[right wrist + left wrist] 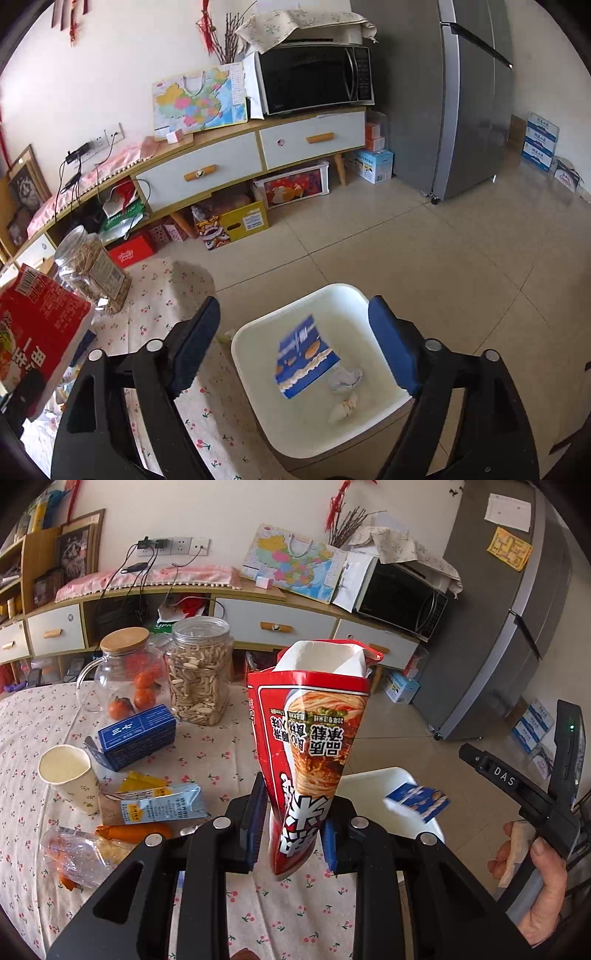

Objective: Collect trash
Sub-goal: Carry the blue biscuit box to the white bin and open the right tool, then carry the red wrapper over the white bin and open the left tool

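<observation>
My left gripper point(293, 827) is shut on the lower end of a red noodle packet point(314, 731), which stands upright over the table's edge; the same packet point(37, 328) shows at the far left of the right wrist view. My right gripper point(295, 306) hangs open over a white bin point(258, 332) with nothing between its pads. A blue snack wrapper point(306, 358), blurred, is below the jaws inside the bin's outline. In the left wrist view this wrapper point(417, 801) is in the air above the bin point(369, 779). Crumpled tissues point(345, 380) lie in the bin.
On the floral tablecloth point(207, 764) lie a paper cup point(68, 775), a blue box point(136, 736), a pale blue wrapper point(162, 805) and a crushed plastic bottle point(77, 853). A seed jar point(199, 672) and a glass pitcher point(125, 675) stand behind. The bin sits on the tiled floor.
</observation>
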`<action>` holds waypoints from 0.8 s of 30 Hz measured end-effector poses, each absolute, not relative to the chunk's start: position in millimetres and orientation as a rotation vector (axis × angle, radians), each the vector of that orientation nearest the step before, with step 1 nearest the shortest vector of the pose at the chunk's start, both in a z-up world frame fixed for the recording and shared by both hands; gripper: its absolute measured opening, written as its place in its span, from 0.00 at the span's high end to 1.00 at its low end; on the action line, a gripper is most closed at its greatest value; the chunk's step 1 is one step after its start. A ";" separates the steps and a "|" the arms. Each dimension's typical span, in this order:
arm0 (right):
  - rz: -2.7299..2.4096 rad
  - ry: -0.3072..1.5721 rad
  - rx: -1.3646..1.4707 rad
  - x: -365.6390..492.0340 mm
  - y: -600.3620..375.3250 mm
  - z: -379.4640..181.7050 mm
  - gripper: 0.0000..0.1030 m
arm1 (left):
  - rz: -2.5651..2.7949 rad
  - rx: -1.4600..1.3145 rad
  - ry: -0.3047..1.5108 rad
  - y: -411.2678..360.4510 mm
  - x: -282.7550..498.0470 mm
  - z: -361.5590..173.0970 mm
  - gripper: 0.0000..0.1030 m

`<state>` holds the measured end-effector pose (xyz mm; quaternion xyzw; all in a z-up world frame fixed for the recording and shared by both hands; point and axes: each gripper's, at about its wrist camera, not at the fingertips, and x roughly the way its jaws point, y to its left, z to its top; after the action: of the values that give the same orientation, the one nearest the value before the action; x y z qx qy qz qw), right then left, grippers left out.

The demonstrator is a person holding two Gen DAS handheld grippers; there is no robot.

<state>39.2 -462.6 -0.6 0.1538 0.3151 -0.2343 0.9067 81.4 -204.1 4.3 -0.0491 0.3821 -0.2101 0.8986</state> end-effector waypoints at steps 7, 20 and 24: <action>-0.621 0.533 0.387 6.4 -498.4 19.4 0.07 | -0.517 -0.065 0.842 -271.8 91.4 -3.2 0.74; -0.791 0.431 0.497 -36.4 -558.8 28.9 0.07 | -0.654 0.043 0.882 -384.8 88.2 -15.5 0.71; -0.813 0.413 0.526 -42.7 -565.9 28.3 0.07 | -0.675 0.077 0.925 -407.0 91.6 -20.8 0.55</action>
<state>-42.7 -565.9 28.3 0.2511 0.1971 -0.3880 0.8646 91.6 -407.0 -20.8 0.0365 0.4374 -0.3194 0.8398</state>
